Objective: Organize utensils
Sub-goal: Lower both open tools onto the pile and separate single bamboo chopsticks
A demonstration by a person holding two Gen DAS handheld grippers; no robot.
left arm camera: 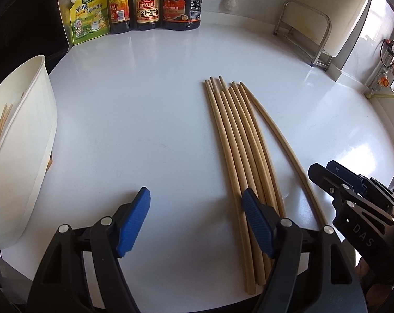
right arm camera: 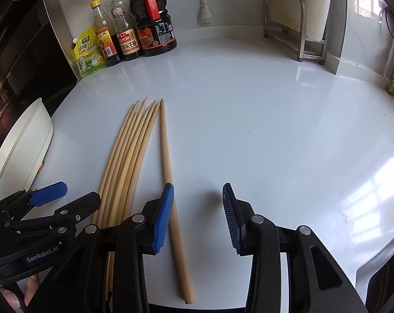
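A bundle of wooden chopsticks (left arm camera: pixel 238 156) lies on the white counter (left arm camera: pixel 144 104), side by side and touching each other. One single chopstick (right arm camera: pixel 168 172) lies just beside the bundle, a little apart from it.

The left gripper (left arm camera: pixel 197 221) hangs above the counter with its jaws wide apart and nothing between them; its right blue pad (left arm camera: pixel 256 221) is over the near part of the bundle. The right gripper (right arm camera: pixel 198 216) has its jaws partly apart, and only bare counter shows between them. Its left blue pad (right arm camera: pixel 164 216) is just beside the single chopstick, and it cannot be told if they touch.

At the left edge of the counter stands a white container (left arm camera: pixel 27 143) with a few chopsticks inside (left arm camera: pixel 1 125). Sauce bottles (left arm camera: pixel 147 2) and a green pouch (left arm camera: pixel 88 15) stand at the back, by the wall. A metal rack (left arm camera: pixel 303 26) stands in the far right corner.
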